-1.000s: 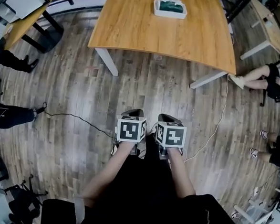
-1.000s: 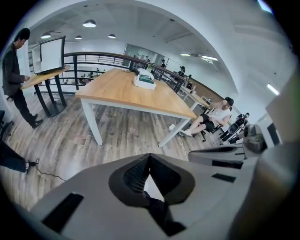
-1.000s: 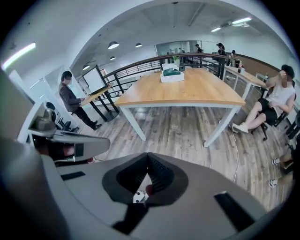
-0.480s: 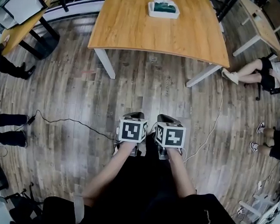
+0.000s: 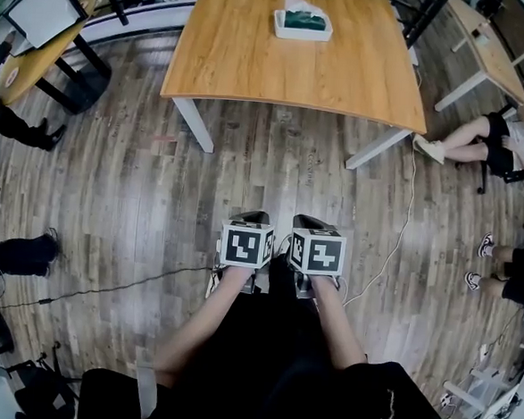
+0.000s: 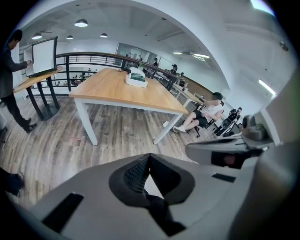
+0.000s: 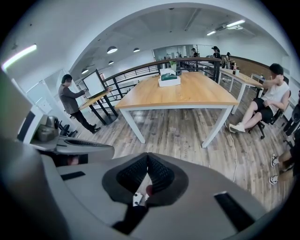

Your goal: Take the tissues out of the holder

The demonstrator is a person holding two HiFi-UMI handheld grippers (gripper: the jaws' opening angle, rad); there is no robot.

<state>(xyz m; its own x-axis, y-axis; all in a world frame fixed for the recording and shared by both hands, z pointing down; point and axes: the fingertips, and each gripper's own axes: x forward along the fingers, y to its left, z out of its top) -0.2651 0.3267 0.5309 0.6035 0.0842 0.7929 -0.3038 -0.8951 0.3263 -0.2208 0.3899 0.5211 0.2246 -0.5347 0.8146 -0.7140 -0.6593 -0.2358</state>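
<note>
A white tissue holder (image 5: 303,24) with a dark green inside and a white tissue sticking up stands at the far end of a wooden table (image 5: 254,60). It shows small in the left gripper view as the holder (image 6: 136,78) and in the right gripper view as the holder (image 7: 169,78). My left gripper (image 5: 243,222) and right gripper (image 5: 311,225) are held side by side low over the floor, well short of the table. Both are shut with nothing between the pads: left gripper (image 6: 149,157), right gripper (image 7: 147,156).
White table legs (image 5: 192,123) stand ahead of me on the wood floor. A cable (image 5: 402,223) runs along the floor at right and another cable (image 5: 104,287) at left. People sit at right (image 5: 504,145); a person (image 7: 72,101) stands at a desk at left.
The view has shifted forward slightly: the table and holder sit a little differently in frame. The feet and cable at left have moved. Both grippers stay shut, side by side.
</note>
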